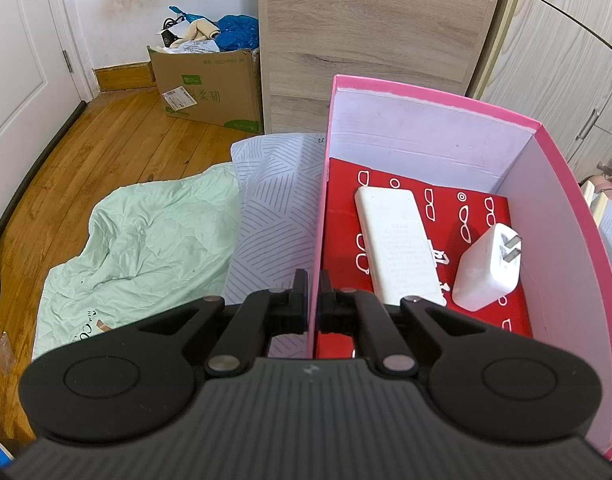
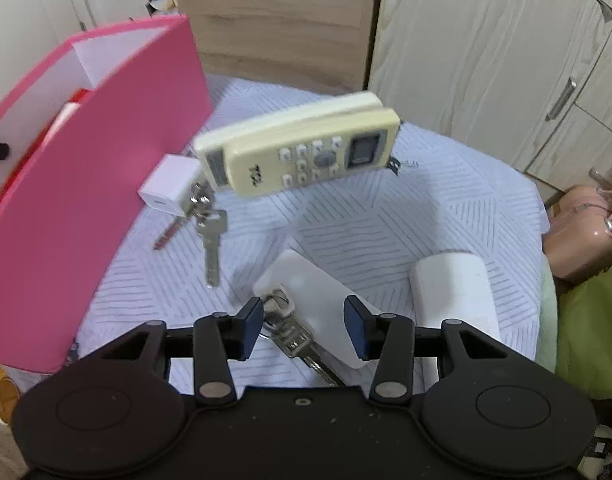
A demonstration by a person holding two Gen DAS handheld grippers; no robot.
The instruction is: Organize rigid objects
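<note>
Pink box (image 1: 561, 184) open, tilted, holding white power bank (image 1: 397, 244) and plug charger (image 1: 485, 268).
Outside: cream remote (image 2: 306, 152), small white cube charger (image 2: 168, 184), keys (image 2: 210, 232).

Pink box (image 1: 577, 216): near corner cut by left wrist view's bottom edge. Print on white power bank (image 1: 399, 246) too small to read. Red sheet (image 1: 425, 216) partly hidden under power bank and charger (image 1: 485, 268). In right wrist view, remote (image 2: 302, 152) blurred; key bunch (image 2: 298, 336) partly hidden behind gripper body; white cylinder (image 2: 453, 292) lower end hidden likewise.
</note>
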